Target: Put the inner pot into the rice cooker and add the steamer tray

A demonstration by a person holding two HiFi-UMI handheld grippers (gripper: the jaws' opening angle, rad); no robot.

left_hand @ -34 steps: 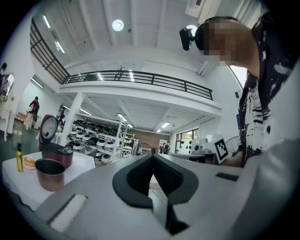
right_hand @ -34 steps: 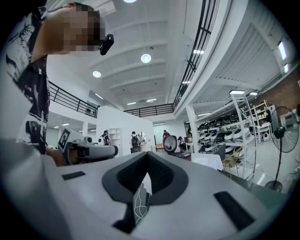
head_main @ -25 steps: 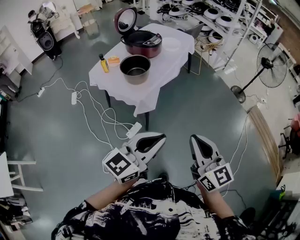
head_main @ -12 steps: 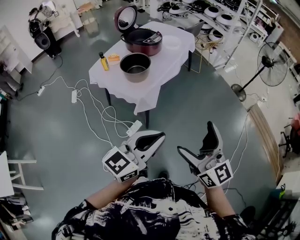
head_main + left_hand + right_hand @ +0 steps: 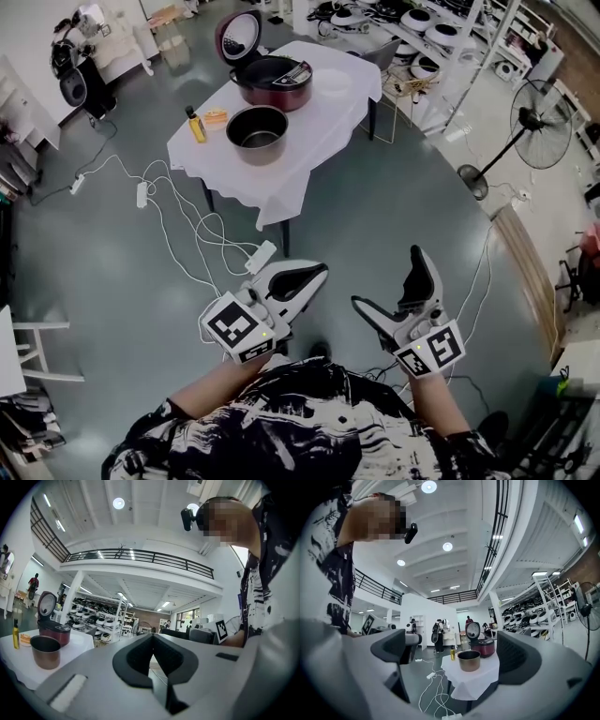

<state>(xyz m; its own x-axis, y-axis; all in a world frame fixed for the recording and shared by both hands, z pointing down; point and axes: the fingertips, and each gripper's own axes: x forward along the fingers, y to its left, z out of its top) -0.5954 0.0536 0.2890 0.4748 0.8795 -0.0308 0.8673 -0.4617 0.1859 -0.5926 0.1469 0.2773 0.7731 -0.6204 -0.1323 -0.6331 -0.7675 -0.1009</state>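
On the bench (image 5: 314, 136) the inner pot (image 5: 257, 134) stands before the rice cooker (image 5: 274, 82); a bottle (image 5: 196, 125) stands left of the pot; a power strip (image 5: 262, 256) lies on the floor (image 5: 112, 291) before the bench; a fan (image 5: 539, 111) stands well right.

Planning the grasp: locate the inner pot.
Head view, top, left of centre: the inner pot stands on the white table, in front of the open rice cooker.

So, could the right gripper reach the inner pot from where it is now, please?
Probably not yet: the open, empty right gripper is well short of the inner pot, though nothing blocks the way.
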